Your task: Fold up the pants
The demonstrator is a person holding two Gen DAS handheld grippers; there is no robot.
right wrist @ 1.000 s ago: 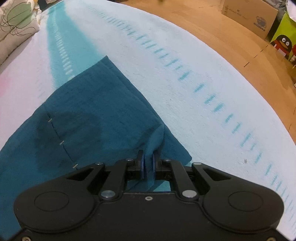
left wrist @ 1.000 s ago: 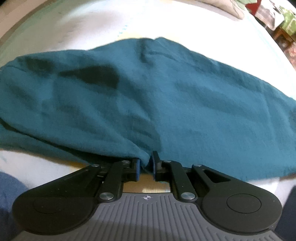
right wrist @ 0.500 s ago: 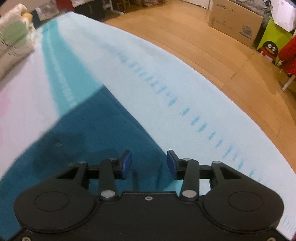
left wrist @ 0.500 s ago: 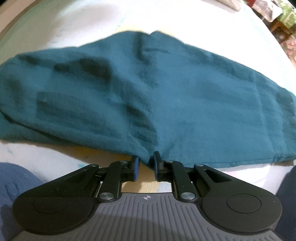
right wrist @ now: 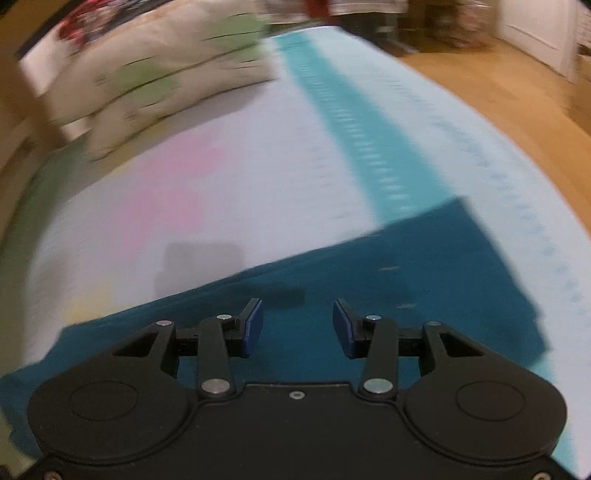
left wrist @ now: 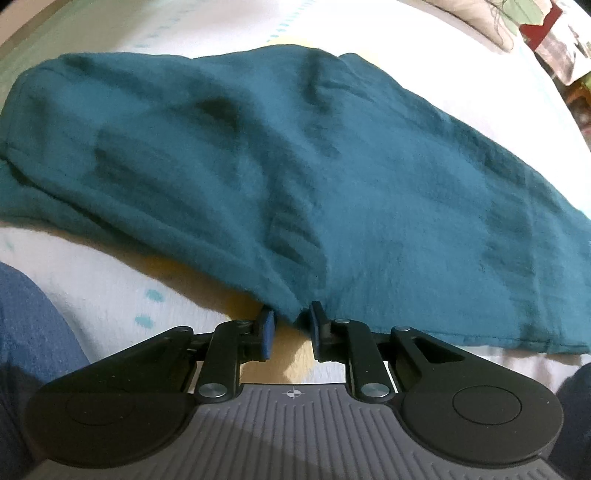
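Observation:
The teal pants (left wrist: 314, 177) lie folded and rumpled across the pale bedsheet (left wrist: 229, 29), filling the left wrist view. My left gripper (left wrist: 290, 323) is at the near edge of the pants; its jaws are slightly parted, with the cloth edge resting just between the tips, not pinched. In the right wrist view the pants (right wrist: 424, 266) lie flat under and ahead of my right gripper (right wrist: 297, 326), which is open, empty and held above the cloth.
Folded patterned bedding (right wrist: 159, 77) is stacked at the far end of the bed. A teal stripe (right wrist: 362, 125) runs along the sheet. Wooden floor (right wrist: 517, 92) lies beyond the bed's right edge. A person's blue jeans (left wrist: 26, 350) show at lower left.
My right gripper let go of the pants corner, opened wide and swung up and left. My left gripper's jaws parted, releasing the pinched cloth edge.

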